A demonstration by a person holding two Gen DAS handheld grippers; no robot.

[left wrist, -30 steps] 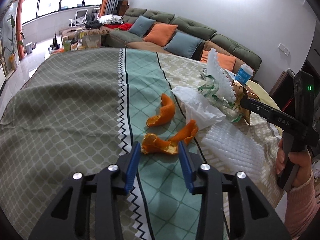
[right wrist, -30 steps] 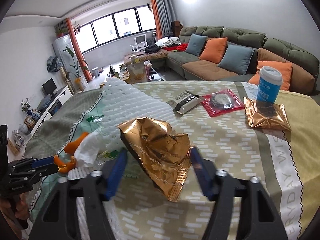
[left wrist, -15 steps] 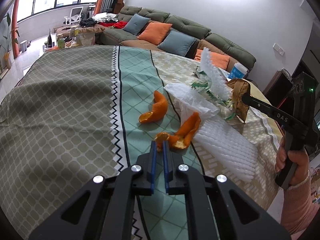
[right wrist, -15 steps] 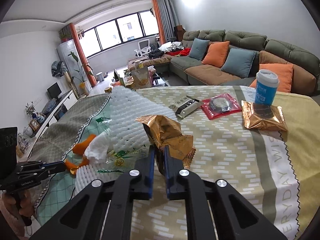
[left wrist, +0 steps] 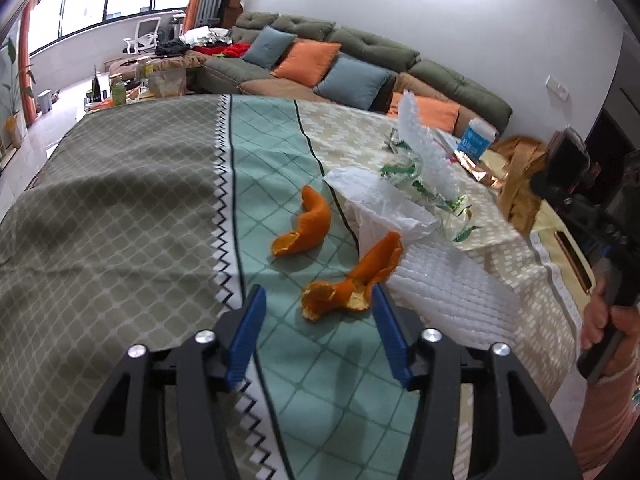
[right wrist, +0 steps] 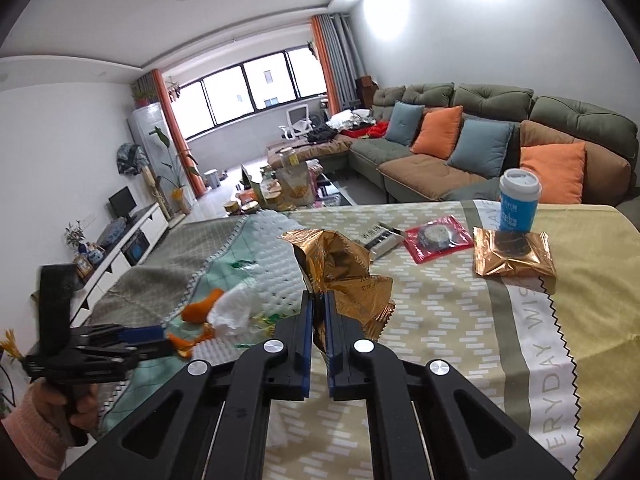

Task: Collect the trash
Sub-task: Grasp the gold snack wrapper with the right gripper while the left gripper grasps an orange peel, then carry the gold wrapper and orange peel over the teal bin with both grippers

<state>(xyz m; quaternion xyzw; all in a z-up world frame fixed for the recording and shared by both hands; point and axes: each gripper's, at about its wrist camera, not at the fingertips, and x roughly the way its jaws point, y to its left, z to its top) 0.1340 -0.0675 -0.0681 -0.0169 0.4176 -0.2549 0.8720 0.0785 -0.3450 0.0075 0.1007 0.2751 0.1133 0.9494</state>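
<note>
My left gripper (left wrist: 318, 300) is open just above the table, its blue fingers either side of the near orange peel (left wrist: 352, 280), not touching it. A second orange peel (left wrist: 306, 222) lies farther off. A crumpled white tissue (left wrist: 380, 204), a white foam net (left wrist: 452, 296) and a clear printed wrapper (left wrist: 432, 192) lie to the right. My right gripper (right wrist: 318, 304) is shut on a crumpled gold foil wrapper (right wrist: 340, 268) and holds it above the table. The left gripper also shows in the right wrist view (right wrist: 136, 338).
A blue paper cup (right wrist: 518, 204), a gold snack packet (right wrist: 512, 252), a red packet (right wrist: 438, 238) and a small striped packet (right wrist: 378, 236) lie on the far yellow cloth. A sofa with cushions (right wrist: 480, 144) stands behind the table. The table's edge is at the right (left wrist: 560, 320).
My left gripper shut briefly half a second ago and is open again around the near peel. My right gripper closed on the gold wrapper and has lifted it.
</note>
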